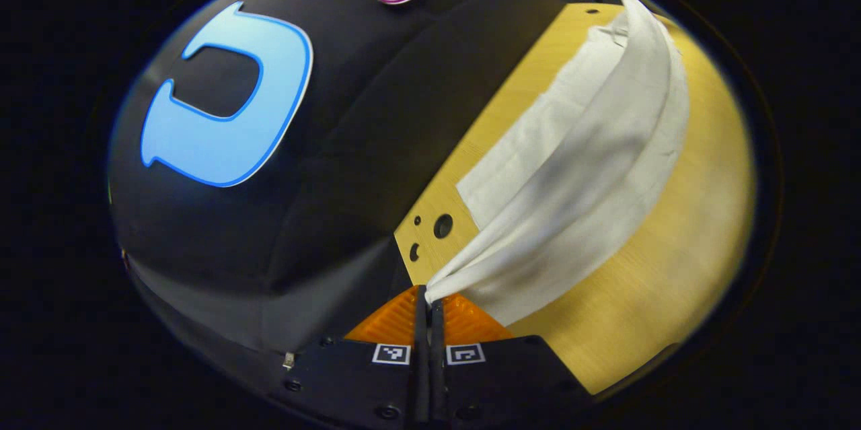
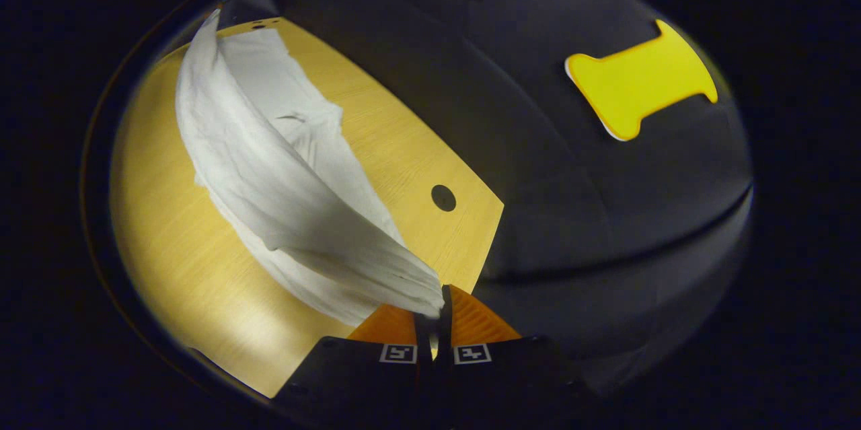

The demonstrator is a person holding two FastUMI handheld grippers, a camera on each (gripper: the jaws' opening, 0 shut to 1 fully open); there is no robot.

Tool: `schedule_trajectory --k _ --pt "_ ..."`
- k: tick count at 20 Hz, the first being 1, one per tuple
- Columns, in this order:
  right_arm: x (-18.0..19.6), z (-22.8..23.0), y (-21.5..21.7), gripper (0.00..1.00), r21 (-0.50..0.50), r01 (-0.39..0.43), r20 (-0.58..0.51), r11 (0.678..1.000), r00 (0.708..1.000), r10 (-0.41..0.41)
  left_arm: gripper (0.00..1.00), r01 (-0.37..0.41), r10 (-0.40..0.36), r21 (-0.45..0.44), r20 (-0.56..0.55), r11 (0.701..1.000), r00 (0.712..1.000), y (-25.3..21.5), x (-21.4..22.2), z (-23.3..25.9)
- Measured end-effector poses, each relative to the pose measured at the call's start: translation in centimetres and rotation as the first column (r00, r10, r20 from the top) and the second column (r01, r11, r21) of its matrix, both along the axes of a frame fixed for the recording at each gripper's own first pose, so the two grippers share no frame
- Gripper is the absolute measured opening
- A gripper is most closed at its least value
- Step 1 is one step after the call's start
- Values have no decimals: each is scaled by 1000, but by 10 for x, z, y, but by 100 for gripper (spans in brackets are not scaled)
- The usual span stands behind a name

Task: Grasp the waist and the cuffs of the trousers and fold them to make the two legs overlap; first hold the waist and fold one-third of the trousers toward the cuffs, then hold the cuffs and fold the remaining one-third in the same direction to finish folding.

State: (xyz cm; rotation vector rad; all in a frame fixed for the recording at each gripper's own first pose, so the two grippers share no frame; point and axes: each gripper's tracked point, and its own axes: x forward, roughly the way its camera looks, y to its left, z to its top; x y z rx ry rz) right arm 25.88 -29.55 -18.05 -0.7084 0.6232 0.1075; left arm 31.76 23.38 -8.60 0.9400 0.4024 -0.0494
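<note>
Both grippers, left gripper (image 1: 430,295) and right gripper (image 2: 434,305), pinch corners of the white cloth trousers (image 1: 585,167), which rise creased off the yellow wooden table (image 1: 679,262).

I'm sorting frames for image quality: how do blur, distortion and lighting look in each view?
Left gripper view: fisheye bends the table edge; the lifted fold of the trousers looks soft and shaded, the left gripper shut on cloth is sharp. Right gripper view: same curving; the trousers blur toward the right gripper, and the wood brightens at lower left.
</note>
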Motion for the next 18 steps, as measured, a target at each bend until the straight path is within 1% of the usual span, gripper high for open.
schedule_trajectory --k 1,4,6,8,9,10,11,12,14,15,16,17,18 --pt "17 -1 0 5 43 41 14 998 999 -42 5 -11 12 -42 17 999 1000 -2 23 4" --pt "61 -12 7 5 131 106 34 986 993 -111 5 -47 55 -152 47 987 997 -15 89 -6" --pt "90 -27 7 5 150 127 33 980 991 -133 5 -73 81 -188 32 979 996 -26 119 -26" --pt "97 -46 9 6 186 158 4 970 987 -161 5 -84 91 -215 22 973 996 -36 137 -44" --pt "97 -56 7 12 202 184 -31 962 983 -182 5 -96 105 -230 24 968 994 -39 142 -49" --pt "94 -67 3 14 213 217 -71 953 976 -207 5 -112 120 -248 21 962 992 -39 142 -53" --pt "89 -75 3 25 245 244 -104 938 969 -225 6 -130 140 -282 16 950 990 -40 140 -59" --pt "87 -79 0 39 265 270 -116 926 962 -247 8 -141 155 -316 17 938 988 -43 136 -62" --pt "74 -77 -8 87 315 317 -129 894 948 -291 53 -163 189 -384 32 909 981 -49 121 -54" --pt "68 -73 -16 95 322 346 -118 881 938 -325 76 -172 204 -417 33 893 979 -50 109 -49" --pt "58 -72 -25 98 338 374 -117 864 927 -356 99 -176 226 -464 54 868 973 -56 95 -34" --pt "47 -68 -32 98 371 395 -110 841 917 -383 96 -174 238 -500 67 848 969 -60 88 -27" --pt "38 -63 -39 98 397 414 -103 819 907 -408 96 -169 248 -538 77 826 966 -63 79 -18"
